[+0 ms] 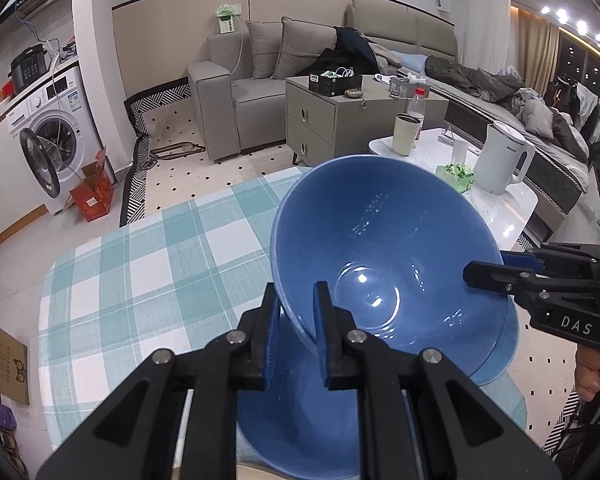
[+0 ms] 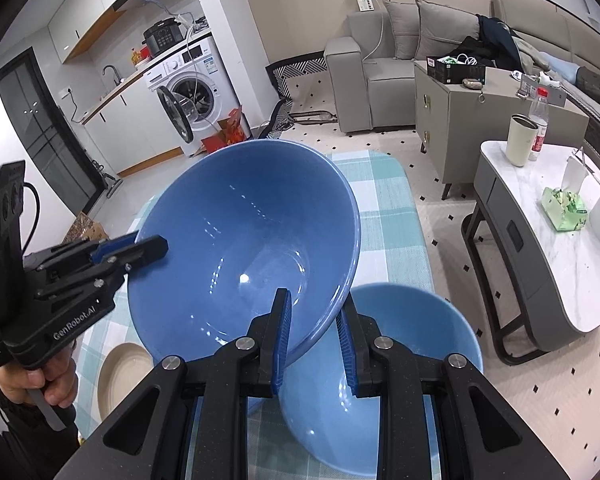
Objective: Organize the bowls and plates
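A large blue bowl (image 1: 384,240) (image 2: 244,240) hangs tilted above the table, held by both grippers on opposite sides of its rim. My left gripper (image 1: 296,316) (image 2: 140,250) is shut on the near rim in the left wrist view. My right gripper (image 2: 314,324) (image 1: 496,266) is shut on the rim's other side. Directly under the held bowl, a lighter blue bowl (image 2: 404,364) (image 1: 500,344) stands on the teal plaid tablecloth (image 1: 148,264) (image 2: 384,220). A beige plate (image 2: 120,376) lies on the cloth beside it, partly hidden by the big bowl.
A white marble side table (image 2: 548,248) to the right carries a kettle (image 1: 504,160), a cup (image 1: 406,134), a bottle and a green tissue pack (image 2: 566,208). Beyond are a grey cabinet (image 1: 324,124), a sofa, a washing machine (image 1: 56,136) and cardboard boxes on the floor.
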